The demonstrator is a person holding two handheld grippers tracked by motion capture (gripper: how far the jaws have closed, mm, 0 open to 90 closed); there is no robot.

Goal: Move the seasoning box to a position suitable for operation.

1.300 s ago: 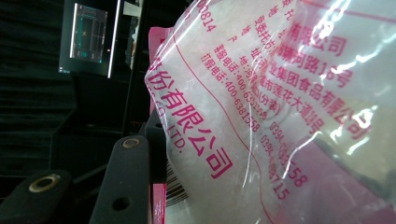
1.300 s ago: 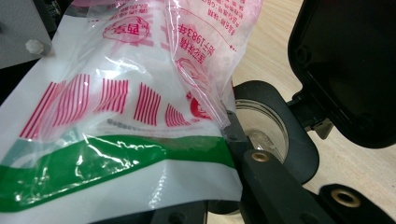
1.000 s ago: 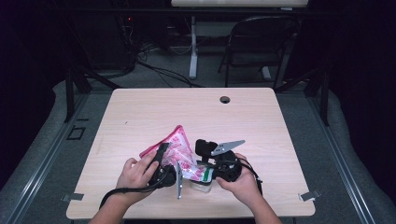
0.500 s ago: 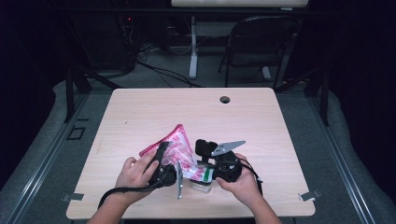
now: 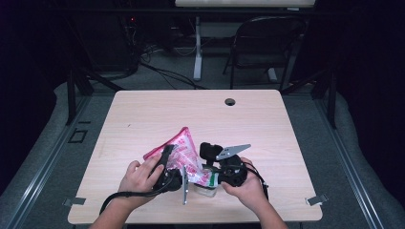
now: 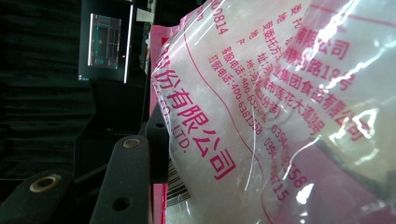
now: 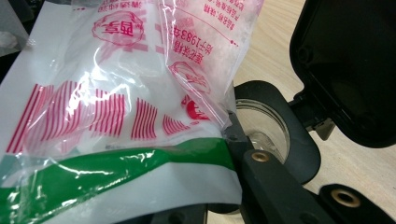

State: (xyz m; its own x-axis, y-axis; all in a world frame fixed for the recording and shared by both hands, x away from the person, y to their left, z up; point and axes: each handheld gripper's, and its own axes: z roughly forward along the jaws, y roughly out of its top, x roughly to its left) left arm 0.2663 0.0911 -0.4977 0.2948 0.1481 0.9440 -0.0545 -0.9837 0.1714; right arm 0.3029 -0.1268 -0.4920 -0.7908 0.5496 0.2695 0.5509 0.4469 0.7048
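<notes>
Pink-printed clear plastic bag (image 5: 184, 155) of white powder, pinched by both tools, left tool (image 5: 165, 164), right tool (image 5: 210, 164)

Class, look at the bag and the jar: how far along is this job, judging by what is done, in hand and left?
Done: the jar's black lid is flipped open. In hand: the left tool and right tool hold the pink-printed bag, its corner beside the jar mouth. Left: probably pouring the white contents in; the jar looks empty so far.
</notes>
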